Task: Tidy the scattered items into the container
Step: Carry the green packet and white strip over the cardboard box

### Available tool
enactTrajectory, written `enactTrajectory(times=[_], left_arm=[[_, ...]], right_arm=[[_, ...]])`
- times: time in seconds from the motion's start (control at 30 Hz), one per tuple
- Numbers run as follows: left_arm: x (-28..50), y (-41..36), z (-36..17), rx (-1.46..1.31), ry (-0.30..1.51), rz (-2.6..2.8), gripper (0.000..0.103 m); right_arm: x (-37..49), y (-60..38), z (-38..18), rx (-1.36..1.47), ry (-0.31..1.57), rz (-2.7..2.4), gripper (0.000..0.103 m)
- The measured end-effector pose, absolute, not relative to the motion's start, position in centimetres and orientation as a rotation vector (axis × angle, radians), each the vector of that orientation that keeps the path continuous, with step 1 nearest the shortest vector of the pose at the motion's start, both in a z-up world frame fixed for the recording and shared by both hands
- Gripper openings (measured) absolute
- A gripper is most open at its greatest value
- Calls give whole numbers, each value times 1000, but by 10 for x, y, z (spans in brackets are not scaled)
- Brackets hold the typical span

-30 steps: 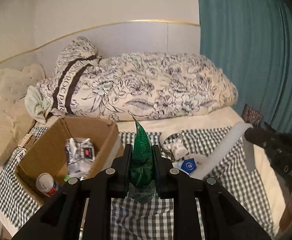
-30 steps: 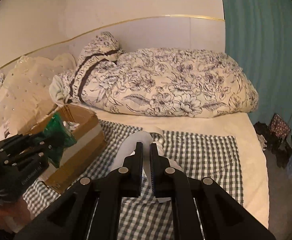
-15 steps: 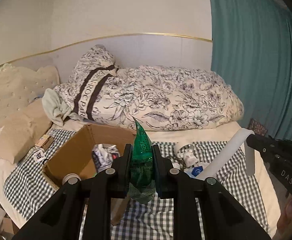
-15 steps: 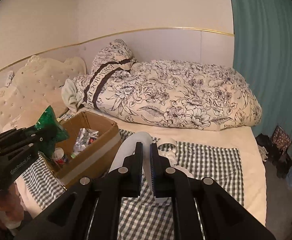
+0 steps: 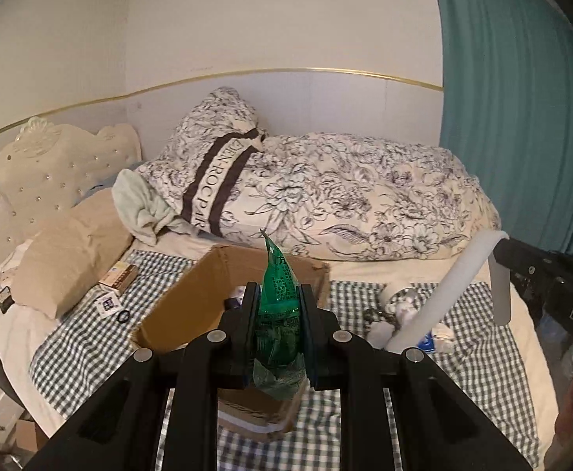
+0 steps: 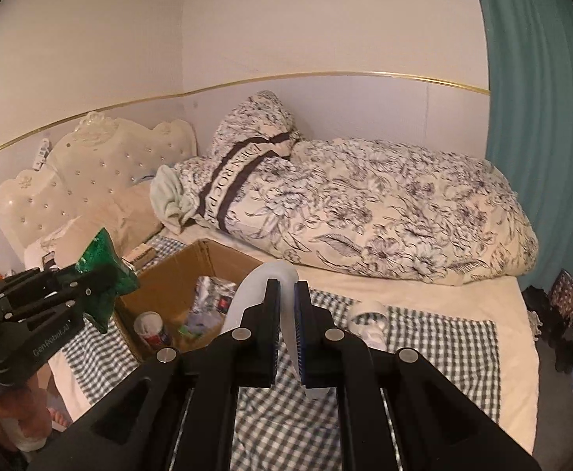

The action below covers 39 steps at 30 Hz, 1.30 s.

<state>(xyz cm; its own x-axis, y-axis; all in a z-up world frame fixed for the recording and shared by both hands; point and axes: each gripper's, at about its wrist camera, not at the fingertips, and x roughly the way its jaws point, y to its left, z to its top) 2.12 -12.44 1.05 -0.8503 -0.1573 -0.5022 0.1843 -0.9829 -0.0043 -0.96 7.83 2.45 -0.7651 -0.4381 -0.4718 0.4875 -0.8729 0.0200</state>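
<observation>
My left gripper (image 5: pixel 278 294) is shut on a green foil packet (image 5: pixel 278 314) that sticks up between its jaws. It hangs just in front of the open cardboard box (image 5: pixel 184 306) on the checked cloth. My right gripper (image 6: pixel 285 286) is shut on a long white curved plastic piece (image 6: pixel 247 294), which arches over its jaws. In the left wrist view that white piece (image 5: pixel 455 286) slants down from the right gripper (image 5: pixel 502 245) at the right edge. The box (image 6: pixel 176 274) holds a red and white can (image 6: pixel 151 327) and a crumpled silver packet (image 6: pixel 212 294). In the right wrist view the left gripper (image 6: pixel 102 286) holds the packet (image 6: pixel 102 259) left of the box.
A rolled floral duvet (image 5: pixel 345 204) lies behind the box, a beige pillow (image 5: pixel 70 251) and a small carton (image 5: pixel 118 278) to its left. White oddments (image 5: pixel 400 306) and a blue and white packet (image 5: pixel 427 341) lie on the checked cloth (image 6: pixel 443 337). A teal curtain (image 6: pixel 541 157) hangs at the right.
Both grippers have risen and shifted left, so the box now sits behind the left jaws instead of off to the left. Both grips are unchanged.
</observation>
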Motion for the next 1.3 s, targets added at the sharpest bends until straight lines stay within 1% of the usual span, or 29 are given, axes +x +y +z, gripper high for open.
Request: enactTrajectory(times=[0.7,1.03,1.3], left_arm=[[-2,-202,3,800,208,-2755,19],[-18,-233,-5,834,218,-2727,19],[-42,-245,-26,896,225,-2720,19]], right_arm=[[-37,3,30,616,174,-2451,8],[-56,-39,18,631,213,-2388,8],[-76,-70,2,666,249,-2346,9]])
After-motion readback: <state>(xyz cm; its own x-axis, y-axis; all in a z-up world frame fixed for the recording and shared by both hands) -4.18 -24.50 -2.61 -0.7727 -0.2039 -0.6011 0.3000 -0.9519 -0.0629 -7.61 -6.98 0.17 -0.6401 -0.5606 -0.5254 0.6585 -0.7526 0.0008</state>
